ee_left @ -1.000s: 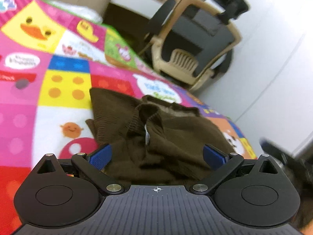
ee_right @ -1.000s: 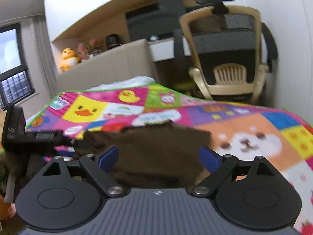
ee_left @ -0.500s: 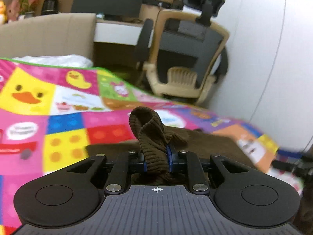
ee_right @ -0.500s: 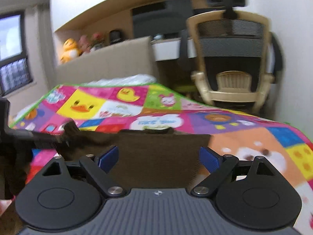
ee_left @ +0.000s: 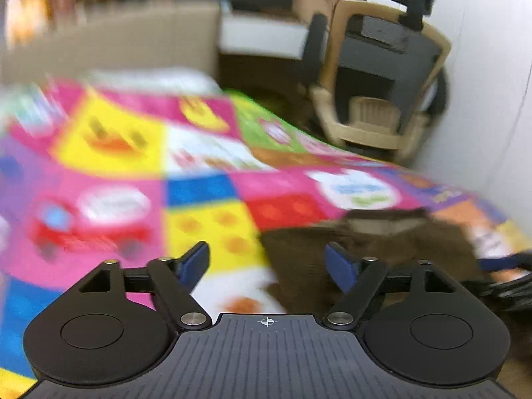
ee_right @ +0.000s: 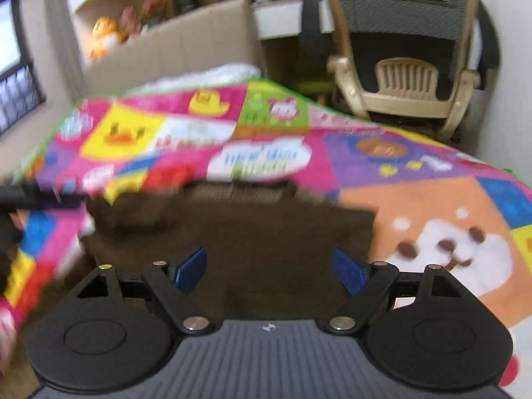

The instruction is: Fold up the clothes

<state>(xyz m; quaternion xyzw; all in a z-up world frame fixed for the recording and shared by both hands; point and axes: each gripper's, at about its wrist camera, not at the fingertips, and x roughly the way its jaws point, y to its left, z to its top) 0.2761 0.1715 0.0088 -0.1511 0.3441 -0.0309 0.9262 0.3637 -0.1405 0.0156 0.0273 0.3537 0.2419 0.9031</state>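
Note:
A dark brown knitted garment [ee_right: 232, 229] lies folded flat on a colourful play mat [ee_right: 415, 173]. In the left wrist view the brown garment [ee_left: 382, 242] lies ahead and to the right. My left gripper [ee_left: 267, 262] is open and empty, above the mat at the garment's left edge. My right gripper [ee_right: 271, 267] is open and empty, just over the garment's near part. The left gripper's black body [ee_right: 36, 196] shows at the left edge of the right wrist view. Both views are blurred.
An office chair [ee_right: 409, 50] with a beige frame stands beyond the mat's far edge. A beige panel [ee_right: 173, 50] runs along the far left, with a white cloth [ee_right: 212, 73] at its foot. A white wall [ee_left: 492, 99] stands to the right.
My left gripper held a bunch of the brown garment half a second ago; it has let go, opened and swung left. The garment now lies flatter. The right gripper stayed open.

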